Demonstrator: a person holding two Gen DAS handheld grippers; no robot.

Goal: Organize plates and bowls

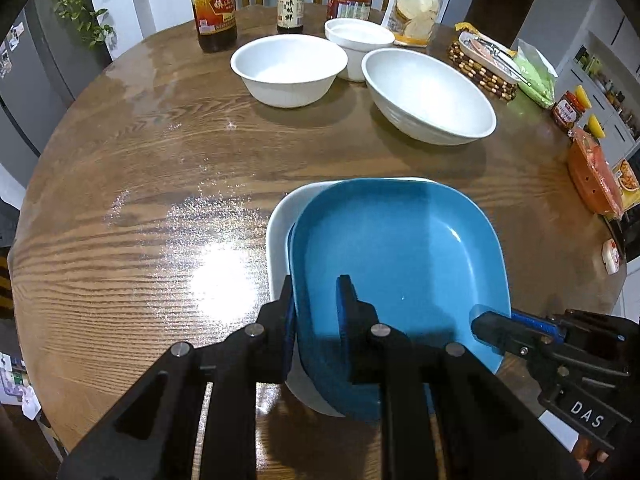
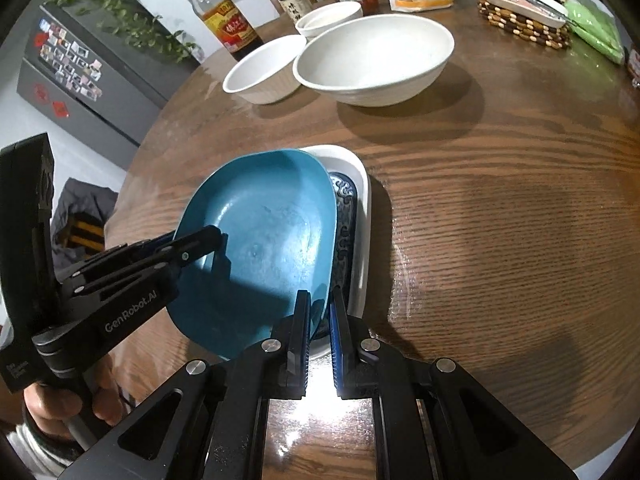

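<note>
A blue squarish plate (image 1: 400, 256) lies on top of a white plate (image 1: 276, 232) near the table's front edge; a patterned blue plate (image 2: 346, 208) shows between them in the right wrist view. My left gripper (image 1: 318, 316) is shut on the blue plate's near-left rim. My right gripper (image 2: 320, 312) is shut on the blue plate (image 2: 260, 240) at its near-right rim. The right gripper also shows in the left wrist view (image 1: 492, 326). Three white bowls stand further back: a medium one (image 1: 288, 68), a small one (image 1: 358, 40) and a large one (image 1: 428, 94).
The round wooden table (image 1: 140, 200) carries sauce bottles (image 1: 214, 4) and a flour bag (image 1: 418, 0) at the back. A beaded trivet with a dish (image 1: 484, 64), a green pack and jars lie at the right. A grey fridge (image 2: 80, 72) stands beyond the table.
</note>
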